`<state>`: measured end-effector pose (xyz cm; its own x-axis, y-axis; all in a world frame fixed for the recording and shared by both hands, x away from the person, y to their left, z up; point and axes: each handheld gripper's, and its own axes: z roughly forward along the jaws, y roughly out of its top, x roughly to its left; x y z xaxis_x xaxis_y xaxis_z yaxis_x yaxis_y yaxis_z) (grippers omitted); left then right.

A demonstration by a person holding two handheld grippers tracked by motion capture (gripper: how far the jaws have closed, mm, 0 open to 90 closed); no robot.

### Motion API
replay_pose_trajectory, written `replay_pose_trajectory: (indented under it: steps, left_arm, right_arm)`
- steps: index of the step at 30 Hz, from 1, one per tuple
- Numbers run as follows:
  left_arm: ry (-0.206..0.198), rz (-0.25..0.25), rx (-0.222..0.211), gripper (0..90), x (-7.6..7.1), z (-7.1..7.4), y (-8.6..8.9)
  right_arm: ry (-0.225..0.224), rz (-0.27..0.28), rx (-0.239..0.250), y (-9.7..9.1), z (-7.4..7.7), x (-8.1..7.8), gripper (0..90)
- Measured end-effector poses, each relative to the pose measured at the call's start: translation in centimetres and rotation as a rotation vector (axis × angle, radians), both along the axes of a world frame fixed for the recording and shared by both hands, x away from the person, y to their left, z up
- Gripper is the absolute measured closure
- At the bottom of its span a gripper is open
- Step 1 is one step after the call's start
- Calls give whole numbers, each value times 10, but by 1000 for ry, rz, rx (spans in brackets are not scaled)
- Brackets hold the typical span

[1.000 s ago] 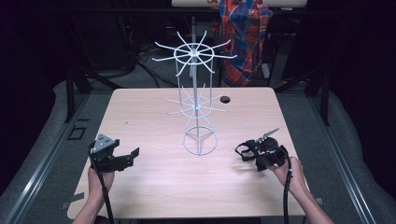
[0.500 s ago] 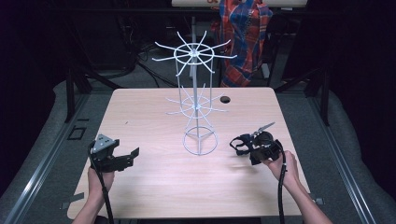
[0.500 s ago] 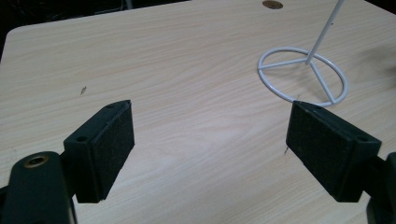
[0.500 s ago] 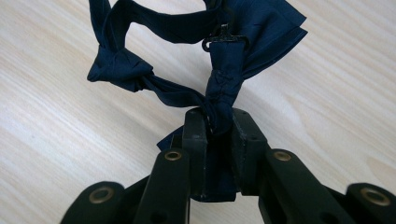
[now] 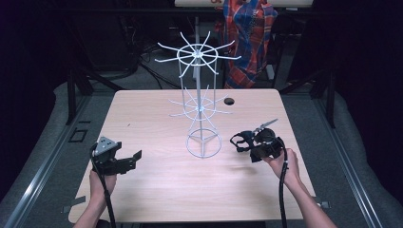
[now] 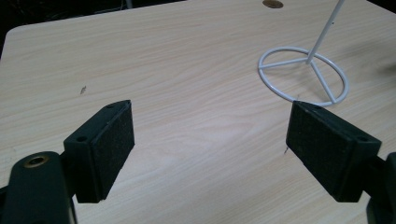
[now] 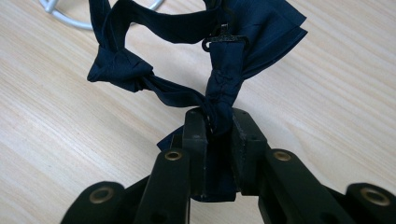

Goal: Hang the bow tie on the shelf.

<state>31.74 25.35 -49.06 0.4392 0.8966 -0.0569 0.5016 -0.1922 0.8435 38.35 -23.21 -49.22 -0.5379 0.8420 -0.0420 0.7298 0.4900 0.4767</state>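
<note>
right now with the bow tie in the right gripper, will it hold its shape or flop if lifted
Probably flop: the bow tie is soft folded cloth, and its strap already droops in a loose loop. Likely light, since the right gripper holds it by one pinched fold. It may snag on the stand.

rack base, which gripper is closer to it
Right. The right gripper sits just to the right of the rack base, holding a bow tie. The left gripper is farther off, to its left.

Dark navy bow tie [image 7: 210,51], strap looped, pinched above the table
</note>
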Motion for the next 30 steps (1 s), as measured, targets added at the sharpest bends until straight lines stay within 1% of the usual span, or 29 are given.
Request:
replay_pose_trajectory:
  steps: [1, 2, 3, 4, 5, 6, 7, 8, 9, 15, 16, 20, 21, 23, 27, 28, 30]
  left_arm:
    - [0, 0, 1, 156, 0, 0, 0]
    - [2, 0, 0, 156, 0, 0, 0]
    - [2, 1, 0, 156, 0, 0, 0]
    - [1, 1, 1, 156, 0, 0, 0]
    - [2, 1, 1, 156, 0, 0, 0]
    - [1, 1, 1, 156, 0, 0, 0]
    - [1, 1, 0, 156, 0, 0, 0]
    - [2, 1, 0, 156, 0, 0, 0]
    - [2, 1, 1, 155, 0, 0, 0]
    - [3, 1, 1, 156, 0, 0, 1]
    - [4, -1, 1, 156, 0, 0, 1]
    - [2, -1, 3, 156, 0, 0, 1]
    - [2, -1, 3, 156, 0, 0, 1]
    - [2, -2, 2, 156, 0, 0, 1]
    - [1, 0, 1, 156, 0, 0, 1]
    - [2, -1, 1, 156, 0, 0, 1]
    - [1, 0, 0, 156, 0, 0, 1]
  right_arm:
    - [7, 4, 11, 2, 2, 1, 779]
    - [7, 4, 11, 2, 2, 1, 779]
    - [0, 1, 9, 2, 2, 2, 778]
    - [2, 5, 9, 3, 3, 3, 779]
    - [-6, 4, 24, 4, 3, 3, 779]
    - [0, 6, 15, 5, 4, 4, 779]
    - [-3, 8, 17, 6, 5, 5, 779]
    - [-2, 8, 31, 7, 5, 5, 779]
    - [-9, 3, 33, 7, 6, 6, 779]
    - [-13, 5, 39, 9, 9, 9, 779]
    - [-11, 7, 47, 9, 9, 9, 780]
    - [-25, 1, 44, 9, 11, 8, 780]
    - [-20, 8, 48, 8, 12, 8, 779]
    - [-27, 2, 63, 8, 13, 8, 780]
    - [-31, 7, 61, 6, 17, 7, 780]
    - [-36, 2, 76, 7, 17, 7, 779]
    - [-41, 3, 76, 6, 20, 6, 780]
